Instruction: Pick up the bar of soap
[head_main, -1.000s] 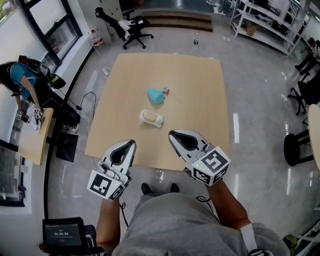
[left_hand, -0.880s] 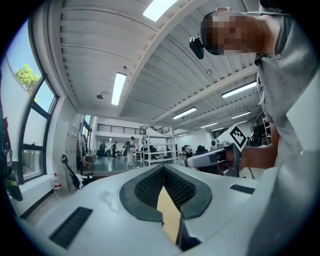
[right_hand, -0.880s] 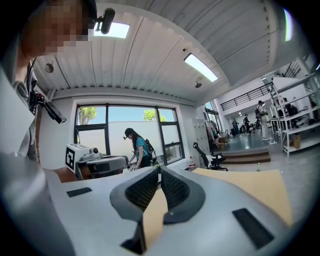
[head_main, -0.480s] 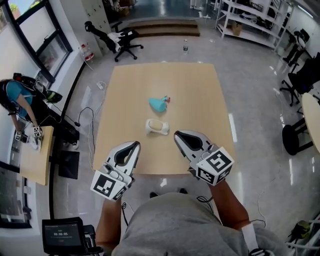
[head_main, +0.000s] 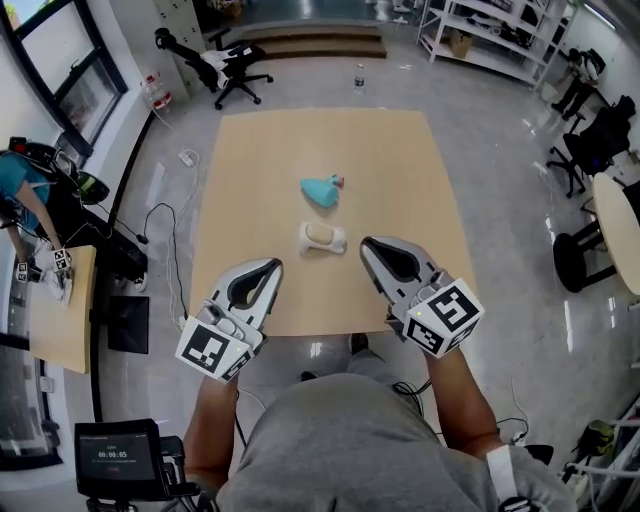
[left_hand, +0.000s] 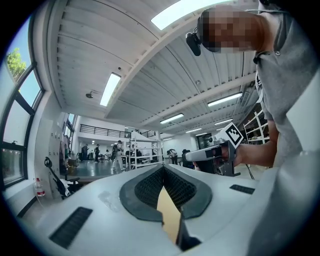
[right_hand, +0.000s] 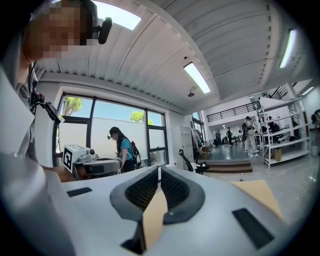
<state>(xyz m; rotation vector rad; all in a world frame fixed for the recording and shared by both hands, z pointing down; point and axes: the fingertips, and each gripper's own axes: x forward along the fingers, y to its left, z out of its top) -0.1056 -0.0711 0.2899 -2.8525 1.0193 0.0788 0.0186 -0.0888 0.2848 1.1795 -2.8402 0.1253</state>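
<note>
Nearest to us, we hold the two grippers side by side, with their marker cubes toward our body. The left gripper (head_main: 266, 268) has its jaws pressed together and nothing is between them. The right gripper (head_main: 375, 247) is the same, clenched and empty. Both tips hang over the near part of the wooden table (head_main: 250, 170), just past its near edge.

A little further, and between the two tips, the bar of soap (head_main: 320, 233) lies in a white soap dish (head_main: 339, 243) near the middle of the table. Neither gripper touches it.

Behind the dish and apart from it lies a teal object (head_main: 321, 190) with a small pink part. Beyond the far edge of the table, a bottle (head_main: 359, 78) stands on the floor. An office chair (head_main: 228, 62) is to the left of the bottle.
</note>
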